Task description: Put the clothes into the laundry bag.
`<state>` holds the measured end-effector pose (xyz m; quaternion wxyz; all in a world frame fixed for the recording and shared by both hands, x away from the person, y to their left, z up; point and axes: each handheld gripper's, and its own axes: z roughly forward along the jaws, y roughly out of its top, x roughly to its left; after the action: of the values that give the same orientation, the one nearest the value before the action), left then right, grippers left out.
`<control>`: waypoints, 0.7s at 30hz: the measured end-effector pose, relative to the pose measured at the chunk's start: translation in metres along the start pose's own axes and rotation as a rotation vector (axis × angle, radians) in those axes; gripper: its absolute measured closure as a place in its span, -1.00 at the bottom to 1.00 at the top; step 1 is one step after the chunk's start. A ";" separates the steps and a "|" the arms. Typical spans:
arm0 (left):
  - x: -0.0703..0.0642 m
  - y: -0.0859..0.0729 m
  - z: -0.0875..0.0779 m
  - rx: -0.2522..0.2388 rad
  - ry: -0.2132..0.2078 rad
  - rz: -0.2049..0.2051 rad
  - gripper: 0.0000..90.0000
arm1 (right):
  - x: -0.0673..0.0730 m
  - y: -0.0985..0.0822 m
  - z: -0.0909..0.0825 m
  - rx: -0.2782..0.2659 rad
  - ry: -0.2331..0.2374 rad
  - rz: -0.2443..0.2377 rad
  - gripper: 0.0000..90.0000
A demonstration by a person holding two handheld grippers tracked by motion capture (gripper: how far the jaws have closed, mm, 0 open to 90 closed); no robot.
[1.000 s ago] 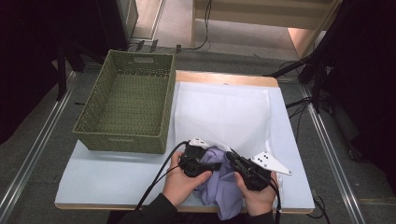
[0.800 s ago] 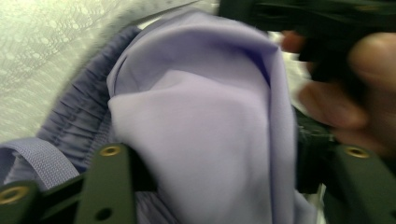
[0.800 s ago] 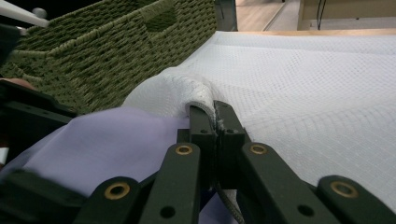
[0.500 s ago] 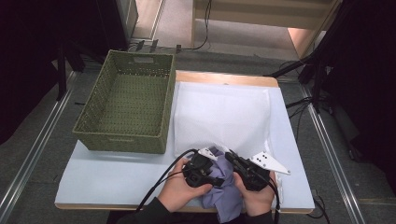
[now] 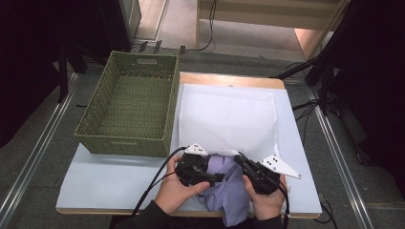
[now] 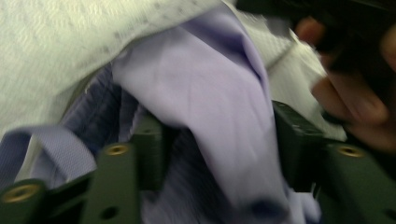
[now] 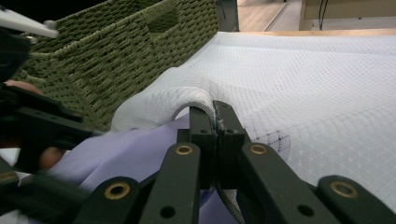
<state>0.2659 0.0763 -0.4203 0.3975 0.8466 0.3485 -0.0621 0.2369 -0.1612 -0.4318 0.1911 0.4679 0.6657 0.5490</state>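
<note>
- Your right claw (image 7: 215, 116) is clamped tight on the rim of the white mesh bag (image 5: 229, 119). It's lifting that edge into a little arch so the mouth stays open. Good spot for it.
- The lilac shirt (image 5: 224, 188) sits bunched at the near edge of the tabletop (image 5: 105, 181), between your two hands. Part of it is tucked under the bag's lifted rim and the rest hangs toward you.
- Your left claw (image 6: 215, 140) has just been opening. Its jaws are now about half apart with a fold of shirt between them, and the pads don't look like they're pressing on it. I'd guess you let go to grab lower and feed more cloth in.
- The green basket (image 5: 129, 114) stands empty just left of the bag, touching its side. Probably that's where the stuffed bag goes.
- My take: keep the right one pinched or the mouth flops shut on you.
</note>
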 end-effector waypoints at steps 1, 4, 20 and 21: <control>-0.001 -0.001 -0.001 0.024 0.010 0.011 -0.21 | 0.000 0.000 0.000 0.002 -0.003 0.000 0.97; -0.003 -0.006 0.003 0.092 0.036 0.022 -0.24 | -0.001 -0.001 0.000 0.003 -0.006 -0.001 0.97; -0.002 0.021 0.031 -0.033 0.103 -0.047 0.89 | 0.012 0.001 0.000 -0.003 0.033 -0.012 0.97; 0.002 0.020 0.036 0.002 0.093 -0.063 0.84 | 0.011 0.001 0.000 -0.005 0.030 -0.013 0.97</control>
<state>0.2868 0.0430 -0.4323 0.3778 0.8376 0.3929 -0.0354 0.2317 -0.1519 -0.4276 0.1857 0.4551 0.6702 0.5561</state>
